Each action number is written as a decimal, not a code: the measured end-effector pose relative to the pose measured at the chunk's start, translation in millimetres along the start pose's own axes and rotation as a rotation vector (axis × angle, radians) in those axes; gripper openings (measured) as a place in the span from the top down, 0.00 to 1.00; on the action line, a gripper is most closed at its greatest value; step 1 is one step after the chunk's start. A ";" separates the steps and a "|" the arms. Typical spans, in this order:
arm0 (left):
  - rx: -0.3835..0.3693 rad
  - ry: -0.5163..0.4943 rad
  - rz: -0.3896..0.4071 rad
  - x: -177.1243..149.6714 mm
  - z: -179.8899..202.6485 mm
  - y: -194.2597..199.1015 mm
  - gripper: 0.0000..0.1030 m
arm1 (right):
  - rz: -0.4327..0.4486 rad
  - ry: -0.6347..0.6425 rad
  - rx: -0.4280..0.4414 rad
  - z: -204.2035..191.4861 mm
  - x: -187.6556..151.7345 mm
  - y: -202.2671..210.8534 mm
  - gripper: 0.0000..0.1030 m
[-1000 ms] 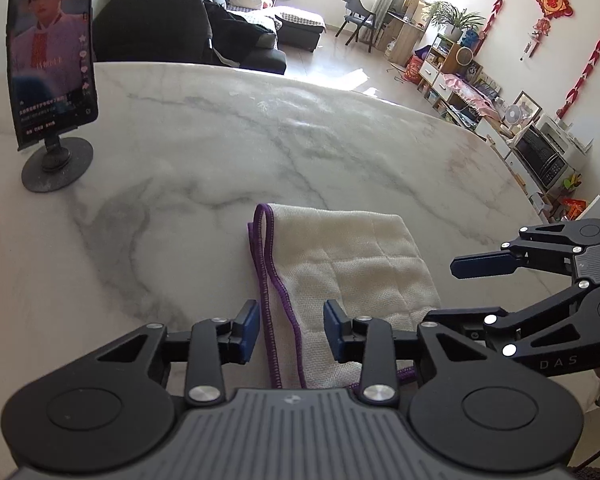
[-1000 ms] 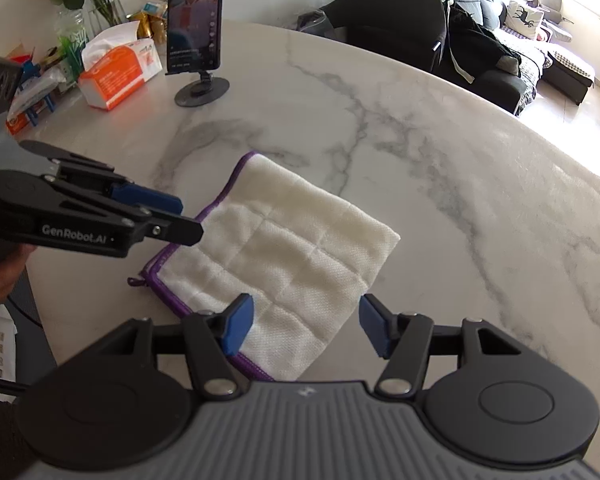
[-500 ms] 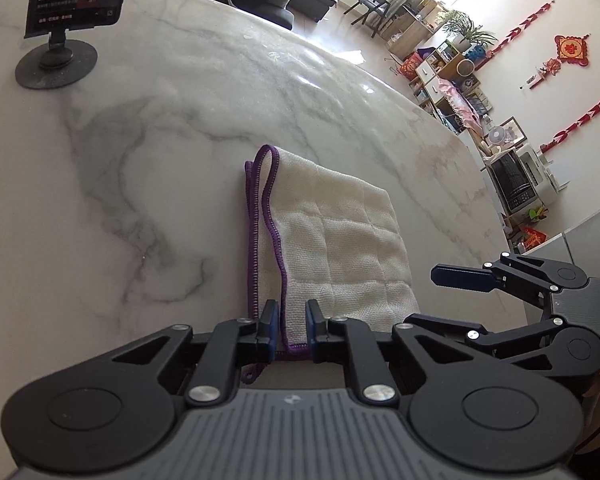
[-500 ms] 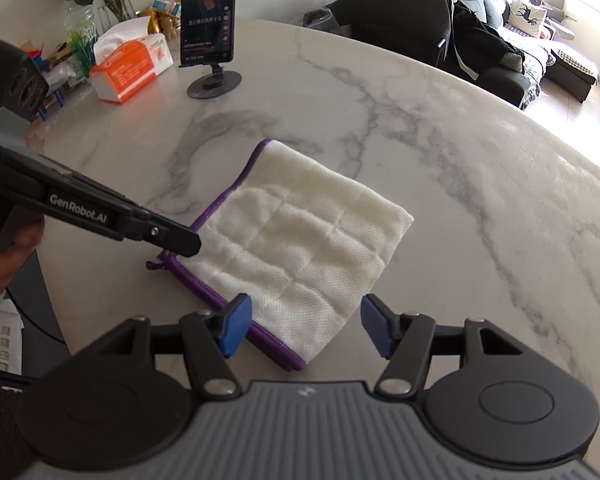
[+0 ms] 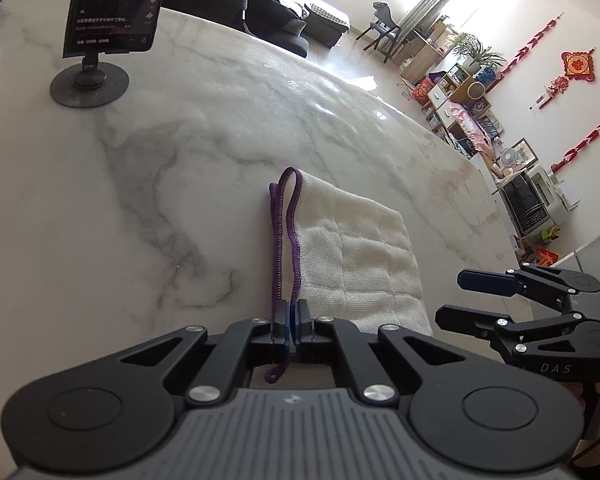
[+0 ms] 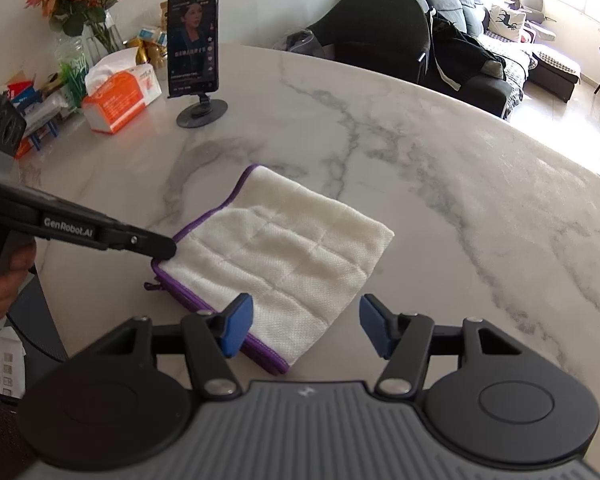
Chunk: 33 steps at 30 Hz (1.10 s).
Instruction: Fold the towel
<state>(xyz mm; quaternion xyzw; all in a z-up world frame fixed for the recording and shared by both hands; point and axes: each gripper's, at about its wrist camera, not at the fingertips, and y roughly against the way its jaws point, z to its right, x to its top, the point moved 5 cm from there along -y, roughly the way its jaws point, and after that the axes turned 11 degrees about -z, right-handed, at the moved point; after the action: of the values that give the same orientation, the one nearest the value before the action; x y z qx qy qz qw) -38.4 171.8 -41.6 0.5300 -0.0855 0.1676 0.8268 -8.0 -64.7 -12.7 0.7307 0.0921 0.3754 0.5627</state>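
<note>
A white towel (image 5: pixel 352 256) with purple trim lies folded on the marble table (image 5: pixel 140 200). My left gripper (image 5: pixel 292 312) is shut on the purple edge at the towel's near left corner, and a purple loop hangs out below the pads. In the right wrist view the towel (image 6: pixel 292 248) lies flat, with the left gripper (image 6: pixel 164 248) pinching its left corner. My right gripper (image 6: pixel 306 328) hovers over the towel's near corner. Its jaws are closing; the corner lies between them, and the pads do not touch the cloth. It shows at the right (image 5: pixel 468 300) in the left wrist view.
A phone on a round stand (image 6: pixel 194 40) stands at the back of the table (image 6: pixel 460 200). An orange tissue box (image 6: pixel 120 96), a flower vase (image 6: pixel 80 12) and small clutter sit at the back left. The table's curved edge runs along the right; a dark sofa (image 6: pixel 400 36) stands beyond.
The left jaws have come together on the towel's purple edge, and that gripper has moved in low at the corner. The right gripper's jaws have narrowed slightly.
</note>
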 end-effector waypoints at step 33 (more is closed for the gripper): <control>-0.008 -0.091 0.178 24.6 28.2 13.7 0.76 | -0.050 0.134 -0.052 -19.0 -18.0 -33.7 0.82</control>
<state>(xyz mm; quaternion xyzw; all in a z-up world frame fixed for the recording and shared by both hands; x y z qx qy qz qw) -19.5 156.1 -10.2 0.5239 -0.1707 0.2158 0.8061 -23.3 -48.6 -49.1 0.6865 0.1381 0.4118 0.5832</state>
